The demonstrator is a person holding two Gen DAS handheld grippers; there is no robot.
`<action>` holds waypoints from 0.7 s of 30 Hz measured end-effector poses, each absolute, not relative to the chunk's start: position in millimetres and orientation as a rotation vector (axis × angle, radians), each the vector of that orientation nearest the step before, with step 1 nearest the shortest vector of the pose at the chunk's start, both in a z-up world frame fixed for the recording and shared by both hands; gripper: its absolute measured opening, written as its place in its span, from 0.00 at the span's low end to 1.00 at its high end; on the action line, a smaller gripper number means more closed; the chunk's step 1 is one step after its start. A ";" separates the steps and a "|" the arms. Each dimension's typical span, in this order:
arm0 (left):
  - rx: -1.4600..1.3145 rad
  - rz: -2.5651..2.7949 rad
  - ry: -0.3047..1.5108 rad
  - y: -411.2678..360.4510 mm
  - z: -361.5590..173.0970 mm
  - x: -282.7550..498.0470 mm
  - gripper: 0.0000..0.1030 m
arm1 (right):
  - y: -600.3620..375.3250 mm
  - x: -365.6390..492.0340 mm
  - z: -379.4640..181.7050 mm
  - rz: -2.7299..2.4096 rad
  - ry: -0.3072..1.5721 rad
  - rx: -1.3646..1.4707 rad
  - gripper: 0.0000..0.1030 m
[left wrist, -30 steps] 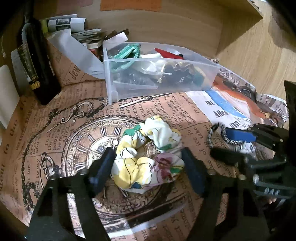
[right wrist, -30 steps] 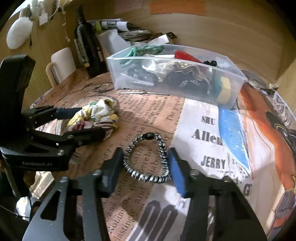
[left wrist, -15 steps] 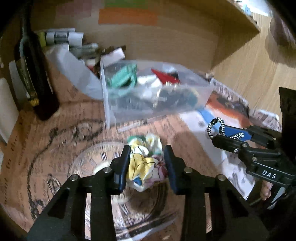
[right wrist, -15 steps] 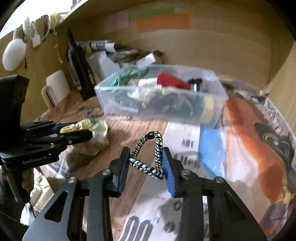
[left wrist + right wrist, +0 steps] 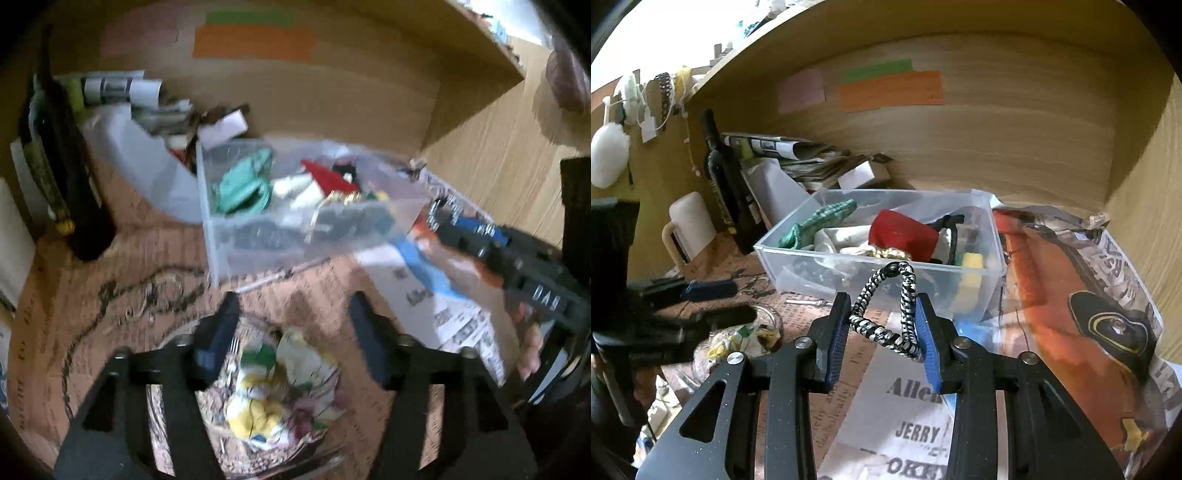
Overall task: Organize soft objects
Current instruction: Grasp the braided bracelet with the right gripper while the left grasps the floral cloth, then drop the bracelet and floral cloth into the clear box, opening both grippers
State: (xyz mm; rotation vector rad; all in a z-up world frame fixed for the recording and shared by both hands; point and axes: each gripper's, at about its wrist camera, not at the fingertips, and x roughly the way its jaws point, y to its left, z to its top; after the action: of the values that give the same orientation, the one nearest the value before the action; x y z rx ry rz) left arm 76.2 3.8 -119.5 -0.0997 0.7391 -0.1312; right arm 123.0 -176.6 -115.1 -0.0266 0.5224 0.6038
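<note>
Clamped in the right gripper (image 5: pixel 882 332): a black-and-white braided band (image 5: pixel 886 306), lifted near the clear plastic bin (image 5: pixel 975 306). Opening wide, the left gripper (image 5: pixel 291 332), nothing pinched; floral scrunchie (image 5: pixel 280 387) lying loose below on the newspaper-covered table (image 5: pixel 110 295). Bin already holding several soft pieces; band and scrunchie seemingly left to stow. Behind, wood-panelled alcove, dark bottle (image 5: pixel 727 184) far left.

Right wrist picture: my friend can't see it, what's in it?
The right tongs pinch a black-and-white braided loop, lifted in front of a clear plastic box full of soft things. It stands on newspaper, with a dark bottle behind.
</note>
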 end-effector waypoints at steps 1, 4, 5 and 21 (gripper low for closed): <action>-0.085 -0.130 0.763 3.5 -126.2 75.1 0.62 | -177.1 124.1 -116.5 0.602 0.526 -0.023 0.32; -0.065 -0.135 0.812 0.0 -143.1 71.4 0.62 | -178.7 125.4 -119.2 0.603 0.535 -0.020 0.32; -0.052 -0.134 0.827 -1.7 -148.8 71.4 0.60 | -178.3 125.6 -120.2 0.603 0.538 -0.019 0.32; -0.058 -0.135 0.670 -4.0 -104.9 81.7 0.12 | -182.3 137.5 -105.6 0.589 0.488 -0.030 0.32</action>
State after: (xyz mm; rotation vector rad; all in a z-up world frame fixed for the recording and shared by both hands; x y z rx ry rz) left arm 81.7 -4.0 -104.9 -0.0580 0.6703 -0.1349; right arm 137.5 -182.3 -105.6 -0.0296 0.4876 0.5890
